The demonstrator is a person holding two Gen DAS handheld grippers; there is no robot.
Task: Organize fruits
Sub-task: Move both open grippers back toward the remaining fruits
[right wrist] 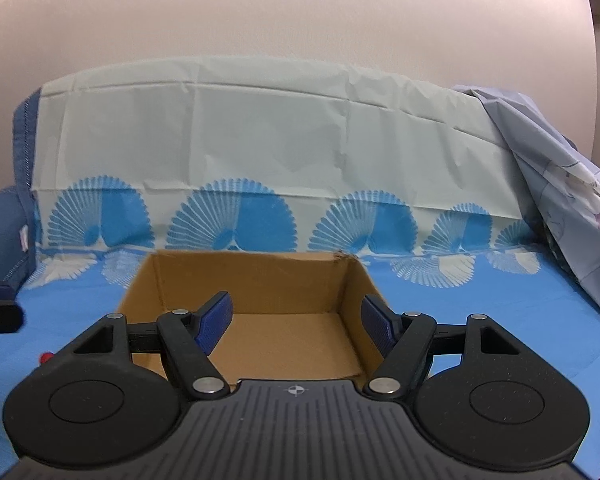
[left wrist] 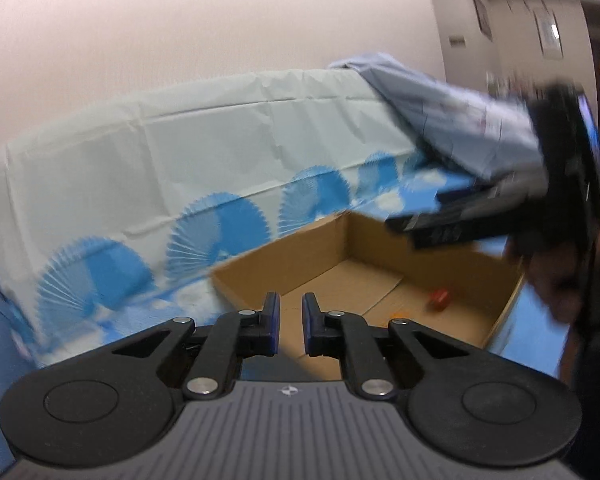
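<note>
- Landmark: open cardboard box (right wrist: 256, 280), resting on a blue cloth (right wrist: 480, 320) with a fan pattern; flaps up, brown floor exposed.
- Left gripper (left wrist: 291, 322): positioned at the near-left corner of the box, pointing across its interior. Jaws drawn close together, only a narrow gap left between the blue pads (left wrist: 274, 320). Nothing visible in that gap; box floor seen straight through it.
- Right gripper (right wrist: 296, 330): centred over the near edge of the box, aimed at the far wall. Jaws spread wide, roughly the width of the box interior. Nothing between the pads (right wrist: 216, 322); no grip on anything.
- Same right gripper, seen from the left wrist view (left wrist: 452, 220): held above the far-right side of the box by a person's hand (left wrist: 556, 280); blurred.
- Fruit inside the box: one small red piece (left wrist: 440, 298) on the floor, toward the right wall, with a faint orange item (left wrist: 400, 312) just beside it; kind not identifiable owing to blur.
- Fruit outside the box: small red and yellow pieces (right wrist: 46, 357) on the blue cloth, left of the box, at the edge of the right wrist view; partly cut off.
- Behind the box: pale sheet (right wrist: 260, 140) draped upright; a light blue fabric (right wrist: 560, 184) hanging down to the right of the box.
- Left of the box, further back: dark blue cushion (right wrist: 4, 232).
</note>
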